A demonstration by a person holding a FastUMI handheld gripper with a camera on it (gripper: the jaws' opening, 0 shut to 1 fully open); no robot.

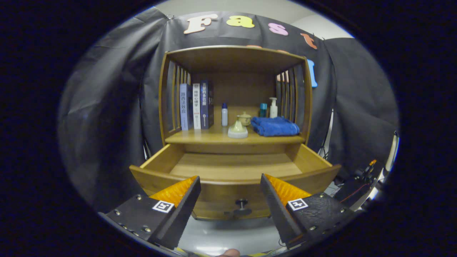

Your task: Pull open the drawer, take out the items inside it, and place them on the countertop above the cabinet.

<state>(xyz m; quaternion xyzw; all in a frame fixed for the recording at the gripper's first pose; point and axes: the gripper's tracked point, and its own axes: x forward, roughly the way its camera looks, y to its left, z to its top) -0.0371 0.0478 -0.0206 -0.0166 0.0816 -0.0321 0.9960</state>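
Tongs (230, 194) hang wide apart in front of the cabinet, gripping nothing, with the drawer's round knob (241, 204) sitting in the gap between the two fingers, just ahead of them. We see the wooden drawer (235, 178) already pulled out toward us, and the part of its floor that shows over the front panel looks bare; whatever lies close behind that panel is hidden from us.

On the counter (200, 137) above the drawer, from nine o'clock round to three, stand a row of books (196, 106), a small white bottle with a blue cap (224, 115), a cream-coloured lidded piece on a round base (237, 130) with a small ceramic jar (245, 119) behind it, a folded blue towel (274, 126), and a pump bottle (273, 107) beside a teal container (263, 110) at the back.

We judge the towel soft and light, best pinched across a thick fold. The cream piece looks hard, smooth and breakable, so we would close on its narrow upper part gently. The knob is stiff and small, and suits a straight pinch on its stem.
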